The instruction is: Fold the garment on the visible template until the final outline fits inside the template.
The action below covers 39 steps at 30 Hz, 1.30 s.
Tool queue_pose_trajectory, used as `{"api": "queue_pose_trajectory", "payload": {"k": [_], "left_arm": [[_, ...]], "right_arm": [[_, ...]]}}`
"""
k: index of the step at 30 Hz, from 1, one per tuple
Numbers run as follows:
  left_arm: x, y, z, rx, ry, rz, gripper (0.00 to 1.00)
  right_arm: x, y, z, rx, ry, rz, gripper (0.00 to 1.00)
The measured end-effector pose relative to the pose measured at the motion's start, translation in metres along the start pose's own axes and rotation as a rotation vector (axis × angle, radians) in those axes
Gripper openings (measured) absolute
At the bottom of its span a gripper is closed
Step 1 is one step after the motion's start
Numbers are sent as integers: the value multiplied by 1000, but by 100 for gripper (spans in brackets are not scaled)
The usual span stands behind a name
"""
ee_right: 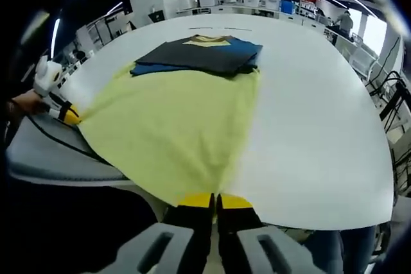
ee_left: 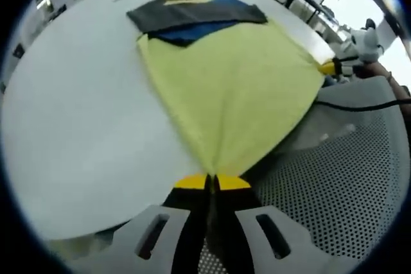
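Note:
A pale yellow garment (ee_left: 231,88) lies stretched over the near part of a white table (ee_left: 77,120). My left gripper (ee_left: 212,181) is shut on one near corner of it, the cloth fanning out from the closed yellow tips. The right gripper (ee_left: 330,67) comes in from the right, pinching the other corner. In the right gripper view the same yellow garment (ee_right: 173,126) spreads away from my right gripper (ee_right: 216,201), which is shut on its edge. The left gripper (ee_right: 69,115) holds the far left corner there, with a hand behind it.
A folded stack of dark grey, blue and yellow clothes (ee_left: 196,14) sits beyond the garment, also seen as the stack (ee_right: 202,54) in the right gripper view. A grey perforated surface (ee_left: 334,178) and a black cable (ee_left: 359,104) lie off the table's near edge.

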<state>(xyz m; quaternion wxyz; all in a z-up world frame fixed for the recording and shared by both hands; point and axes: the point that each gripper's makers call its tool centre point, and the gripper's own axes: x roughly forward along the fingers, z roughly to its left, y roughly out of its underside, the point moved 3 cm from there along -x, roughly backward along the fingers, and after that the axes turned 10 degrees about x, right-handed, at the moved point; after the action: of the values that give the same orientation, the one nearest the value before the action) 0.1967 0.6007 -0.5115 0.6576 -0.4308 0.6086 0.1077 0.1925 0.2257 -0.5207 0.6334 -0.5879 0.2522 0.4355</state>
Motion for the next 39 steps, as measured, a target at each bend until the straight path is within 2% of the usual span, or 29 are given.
{"api": "queue_pose_trajectory", "payload": {"k": [3, 5, 8, 10, 17, 21, 24, 28, 39], "left_arm": [[-3, -2, 0, -14, 8, -12, 1], [-7, -5, 2, -46, 24, -49, 1], [-17, -7, 2, -68, 34, -68, 1], [-23, -11, 4, -78, 37, -83, 1], [-43, -31, 12, -71, 35, -135, 1], [-55, -44, 19, -85, 36, -188, 1], [-63, -51, 20, -89, 34, -205, 1], [-67, -58, 25, -90, 32, -225, 1], [-84, -92, 43, -75, 5, -311, 0]], "right_arm": [[-4, -5, 0, 5, 4, -12, 0], [-7, -9, 0, 3, 6, -12, 0], [-12, -16, 0, 6, 5, -25, 0], [-19, -20, 6, 7, 9, -40, 0], [-32, -48, 4, -3, 18, -89, 0], [-42, -62, 13, -33, 26, -117, 0], [-46, -72, 11, -36, 27, -142, 0], [-48, -82, 10, -34, 27, -160, 0], [-59, -116, 9, -67, 33, -211, 0]]}}
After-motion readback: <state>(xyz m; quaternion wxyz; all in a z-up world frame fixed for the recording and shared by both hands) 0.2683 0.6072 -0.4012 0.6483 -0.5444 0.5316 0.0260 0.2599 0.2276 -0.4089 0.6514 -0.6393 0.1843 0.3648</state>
